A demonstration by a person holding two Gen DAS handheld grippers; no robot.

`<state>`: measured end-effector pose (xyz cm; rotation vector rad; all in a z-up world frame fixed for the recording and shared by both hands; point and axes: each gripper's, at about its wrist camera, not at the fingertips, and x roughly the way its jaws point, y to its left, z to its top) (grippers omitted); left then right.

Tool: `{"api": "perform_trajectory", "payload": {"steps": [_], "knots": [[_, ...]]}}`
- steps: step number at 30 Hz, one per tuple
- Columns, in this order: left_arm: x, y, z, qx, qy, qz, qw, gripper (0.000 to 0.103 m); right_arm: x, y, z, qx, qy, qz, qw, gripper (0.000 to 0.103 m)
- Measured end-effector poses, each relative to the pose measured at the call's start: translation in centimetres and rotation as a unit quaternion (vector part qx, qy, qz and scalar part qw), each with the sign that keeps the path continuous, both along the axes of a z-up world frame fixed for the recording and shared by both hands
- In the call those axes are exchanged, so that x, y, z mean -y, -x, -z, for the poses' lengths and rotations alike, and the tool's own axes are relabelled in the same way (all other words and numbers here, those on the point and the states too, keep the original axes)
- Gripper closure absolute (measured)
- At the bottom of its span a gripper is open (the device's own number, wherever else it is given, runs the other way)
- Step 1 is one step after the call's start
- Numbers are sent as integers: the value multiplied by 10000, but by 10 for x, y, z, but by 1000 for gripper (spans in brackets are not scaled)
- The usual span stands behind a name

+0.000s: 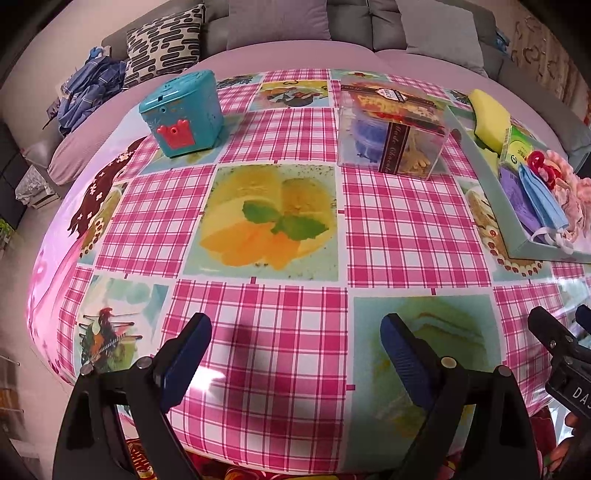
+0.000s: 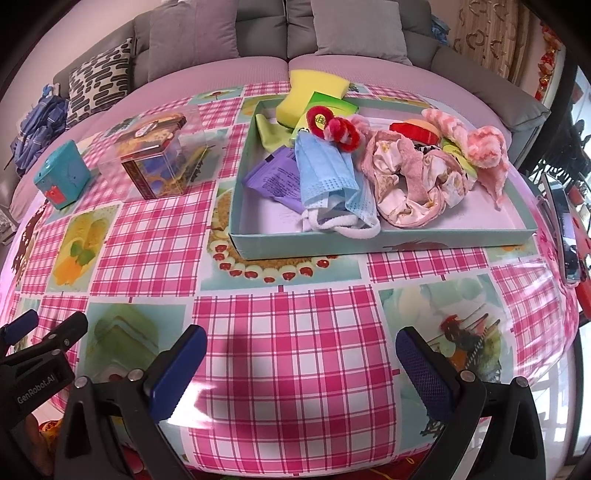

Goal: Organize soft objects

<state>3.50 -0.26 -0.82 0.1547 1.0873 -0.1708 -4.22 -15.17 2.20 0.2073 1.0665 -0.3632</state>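
Observation:
A shallow teal tray [image 2: 306, 248] [image 1: 491, 173] on the checked tablecloth holds soft items: blue face masks [image 2: 327, 184] [image 1: 541, 199], a pink scrunchie [image 2: 410, 181], a pink fuzzy cloth [image 2: 484, 147], a red fuzzy ring [image 2: 340, 127], a purple packet [image 2: 273, 175] and a yellow sponge [image 2: 314, 92] [image 1: 489, 112] leaning on its far rim. My left gripper [image 1: 295, 354] stands open over bare cloth near the table's front edge. My right gripper [image 2: 301, 360] is open too, in front of the tray, holding nothing.
A teal toy box [image 1: 183, 112] [image 2: 61, 179] and a clear plastic box with a printed tin [image 1: 393, 129] [image 2: 155, 155] stand at the table's back left. A phone [image 2: 563, 229] lies at the right edge. A grey sofa with cushions [image 2: 199, 33] runs behind.

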Motion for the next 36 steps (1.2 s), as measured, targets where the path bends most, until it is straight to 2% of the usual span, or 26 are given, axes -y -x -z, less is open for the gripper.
{"api": "perform_trajectory", "payload": {"steps": [36], "knots": [[0,-1,5,-90,22,1,10000,10,4,0,6,-128,-28,120,9998,0]]}}
